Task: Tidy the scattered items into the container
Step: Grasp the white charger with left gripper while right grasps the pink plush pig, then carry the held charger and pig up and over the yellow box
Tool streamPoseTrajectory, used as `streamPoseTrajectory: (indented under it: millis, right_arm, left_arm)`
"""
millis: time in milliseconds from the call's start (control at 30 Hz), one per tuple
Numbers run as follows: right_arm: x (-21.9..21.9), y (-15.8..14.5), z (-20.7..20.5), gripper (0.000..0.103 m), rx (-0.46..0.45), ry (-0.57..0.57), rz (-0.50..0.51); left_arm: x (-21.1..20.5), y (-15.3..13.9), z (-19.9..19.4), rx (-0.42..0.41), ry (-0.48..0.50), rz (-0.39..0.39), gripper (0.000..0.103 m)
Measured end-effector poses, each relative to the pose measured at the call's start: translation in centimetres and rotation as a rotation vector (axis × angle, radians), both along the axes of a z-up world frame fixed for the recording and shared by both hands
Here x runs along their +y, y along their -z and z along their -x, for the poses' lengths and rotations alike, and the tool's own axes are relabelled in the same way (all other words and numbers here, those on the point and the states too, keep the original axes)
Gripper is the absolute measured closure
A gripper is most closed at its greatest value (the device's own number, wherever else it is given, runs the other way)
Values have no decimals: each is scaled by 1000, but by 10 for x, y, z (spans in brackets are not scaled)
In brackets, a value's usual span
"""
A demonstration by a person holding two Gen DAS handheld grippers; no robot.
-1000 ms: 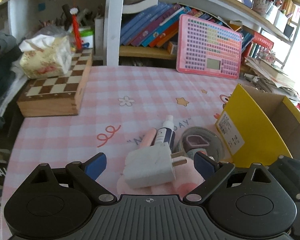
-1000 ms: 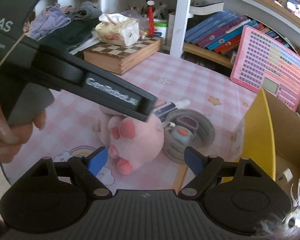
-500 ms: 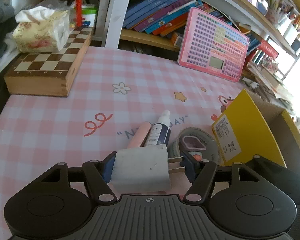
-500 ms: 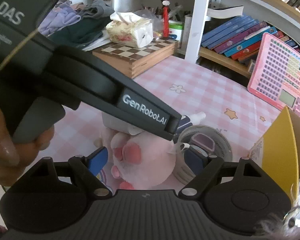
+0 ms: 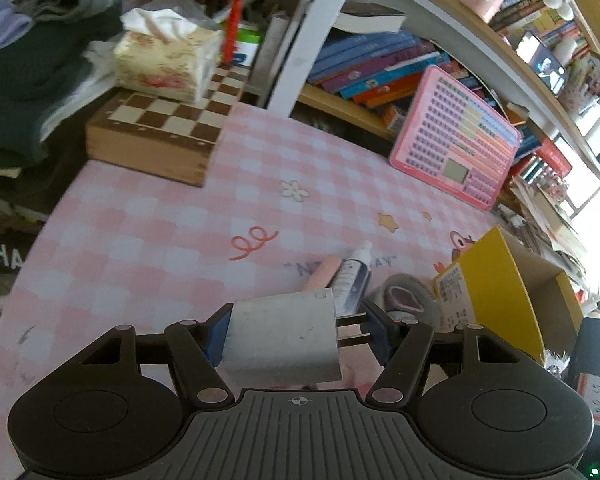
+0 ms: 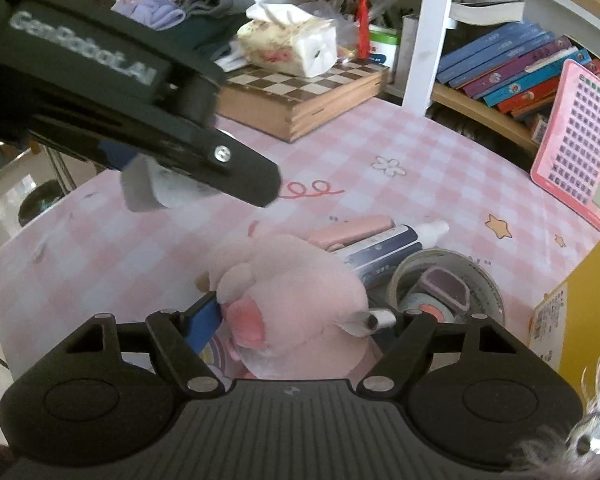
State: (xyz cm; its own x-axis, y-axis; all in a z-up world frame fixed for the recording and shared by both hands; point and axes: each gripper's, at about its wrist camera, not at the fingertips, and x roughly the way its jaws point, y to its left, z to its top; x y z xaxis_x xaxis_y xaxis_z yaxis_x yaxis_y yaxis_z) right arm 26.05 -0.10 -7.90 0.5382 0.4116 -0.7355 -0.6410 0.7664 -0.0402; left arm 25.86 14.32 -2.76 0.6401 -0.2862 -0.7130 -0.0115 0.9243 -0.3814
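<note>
The left gripper (image 5: pixel 296 330) is clamped on a white charger plug (image 5: pixel 284 336). One blue pad presses its flat back, the other pad is at its two metal prongs. In the right wrist view the plug (image 6: pixel 140 188) hangs in the air above the table (image 5: pixel 148 240), held up by that gripper (image 6: pixel 168 168).

The right gripper (image 6: pixel 300 320) is low over a pink plush toy (image 6: pixel 292 288) that lies on the table. Its jaws are closing with the toy between them – the left blue pad (image 6: pixel 204 320) is right at the toy's side, but the other pad is hidden behind the toy, so I cannot tell if the squeeze is tight.

Just behind the toy lie a pink stick (image 6: pixel 352 230) and a dark blue tube with a white cap (image 6: pixel 388 248), side by side. Next to them sits a roll of tape (image 6: pixel 448 284) with small things inside its ring.

The yellow cardboard box (image 5: pixel 496 292) stands open at the right edge of the table, just beside the roll of tape.

Farther back there is a wooden chess box (image 5: pixel 164 136) with a pack of tissues (image 5: pixel 168 64) on top – and a pink toy keyboard (image 5: pixel 456 152) leans on the bookshelf (image 5: pixel 380 64).
</note>
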Motion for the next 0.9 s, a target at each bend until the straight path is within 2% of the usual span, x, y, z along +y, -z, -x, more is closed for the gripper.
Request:
streamPoseTrajectory:
  millis: [233,400,900]
  right_arm:
    - [-2,0,2,43,9,-3,3]
    - [-16,-9,5,44,43,48,-35]
    - [-36,-35,56,44,23,148,-63]
  left_arm:
    - [5,0,6,2,-13,4,36]
    - [6,-7,11,-22,-6,1,36]
    - [2,-17,46,-54,68,24,36]
